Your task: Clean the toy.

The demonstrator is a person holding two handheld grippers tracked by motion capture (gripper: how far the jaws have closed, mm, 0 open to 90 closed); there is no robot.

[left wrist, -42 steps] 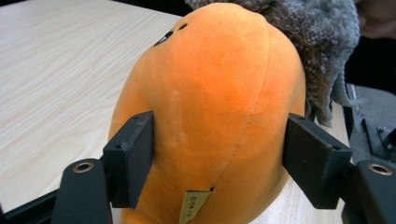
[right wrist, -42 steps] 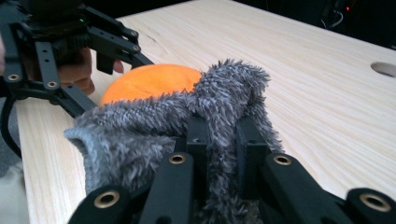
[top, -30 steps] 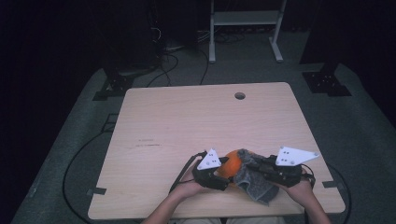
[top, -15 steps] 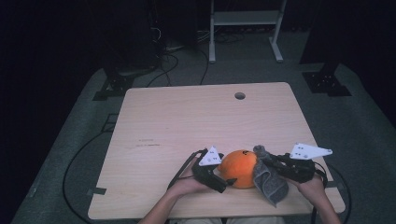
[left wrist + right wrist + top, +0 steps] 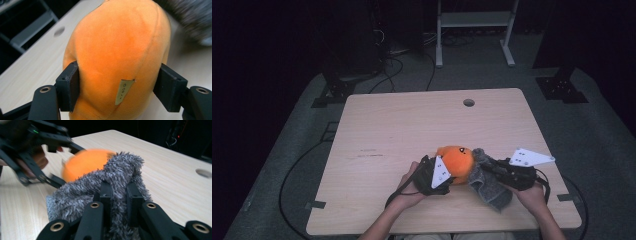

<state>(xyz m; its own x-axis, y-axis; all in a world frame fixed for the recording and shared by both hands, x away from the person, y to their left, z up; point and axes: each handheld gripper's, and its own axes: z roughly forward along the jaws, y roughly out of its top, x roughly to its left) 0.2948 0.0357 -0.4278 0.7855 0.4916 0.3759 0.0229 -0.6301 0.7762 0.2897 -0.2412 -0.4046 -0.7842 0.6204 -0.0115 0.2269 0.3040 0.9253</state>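
An orange plush toy point(image 5: 455, 161) sat on the near half of the wooden table point(image 5: 412, 130), a little right of its middle, with a grey fuzzy cloth point(image 5: 488, 182) touching its right side. In the high view the toy was a rounded lump, slightly longer than wide, its long axis running from near left to far right; a small dark mark on its far upper side faced away from the person. The cloth lay stretched from the toy toward the near right edge.

The left gripper point(image 5: 117, 85) clasped the toy from the near left, one black jaw pressed into each flank, with a small sewn-in label point(image 5: 122, 91) showing between them. The toy's rounded end pointed away from that gripper, toward the round hole point(image 5: 469, 102) in the far part of the table.

The right gripper point(image 5: 117, 192) was clenched on the cloth, a raised fold of grey pile pinched between its jaws, and the blurred orange toy sat just beyond that fold.
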